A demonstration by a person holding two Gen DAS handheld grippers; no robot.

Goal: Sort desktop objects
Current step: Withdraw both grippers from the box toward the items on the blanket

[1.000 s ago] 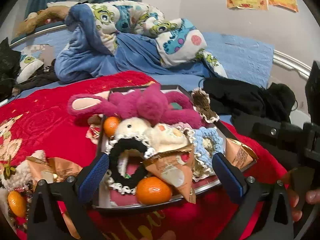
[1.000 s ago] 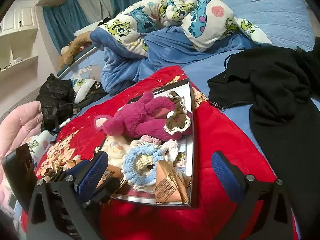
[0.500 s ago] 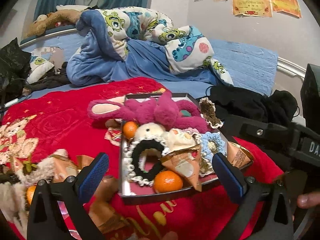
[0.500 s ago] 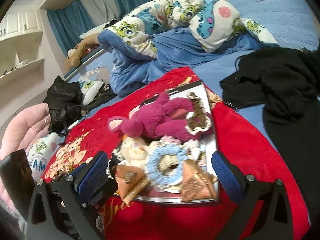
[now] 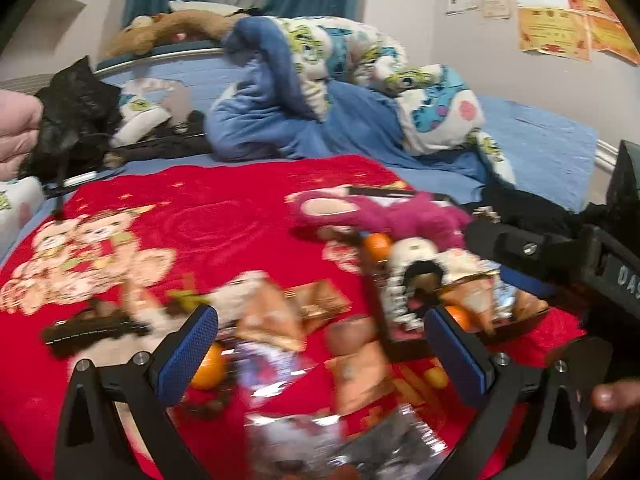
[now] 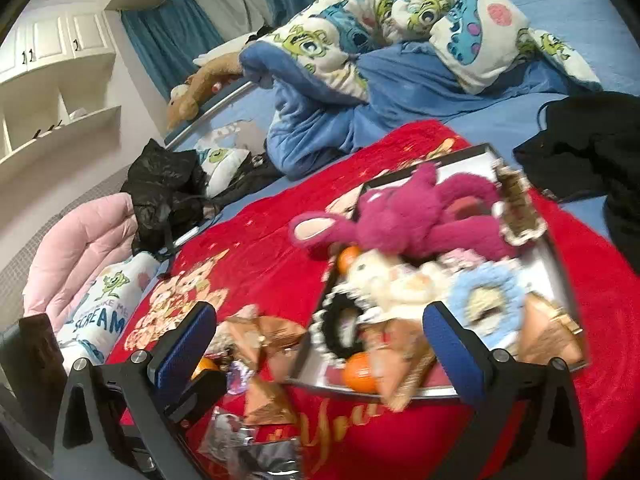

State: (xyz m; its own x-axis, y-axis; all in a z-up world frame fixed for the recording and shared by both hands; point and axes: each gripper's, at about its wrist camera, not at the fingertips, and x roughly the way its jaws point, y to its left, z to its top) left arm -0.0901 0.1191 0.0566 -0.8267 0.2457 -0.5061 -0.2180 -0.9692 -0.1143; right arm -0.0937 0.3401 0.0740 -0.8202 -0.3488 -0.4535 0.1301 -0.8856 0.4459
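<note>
A tray [image 6: 558, 256] on a red blanket [image 6: 272, 248] holds a pink plush [image 6: 416, 216], scrunchies, brown triangular packets and oranges [image 6: 360, 370]. It shows at the right of the left wrist view [image 5: 404, 350]. Loose brown packets [image 5: 272, 316], an orange [image 5: 208, 366] and silver wrappers [image 5: 320, 440] lie on the blanket left of the tray. My left gripper [image 5: 320, 352] is open and empty above these loose items. My right gripper [image 6: 320, 348] is open and empty over the tray's near left corner. The view is blurred.
A blue quilt and patterned pillows [image 6: 400, 40] lie behind on the bed. Black clothing [image 6: 592, 148] lies to the right of the tray, a black bag [image 6: 164, 188] and pink jacket [image 6: 76, 248] to the left. The right gripper's body [image 5: 560, 252] crosses the left view.
Both grippers have swung left, away from the tray, toward the loose packets and wrappers on the blanket. Both stay open and empty.
</note>
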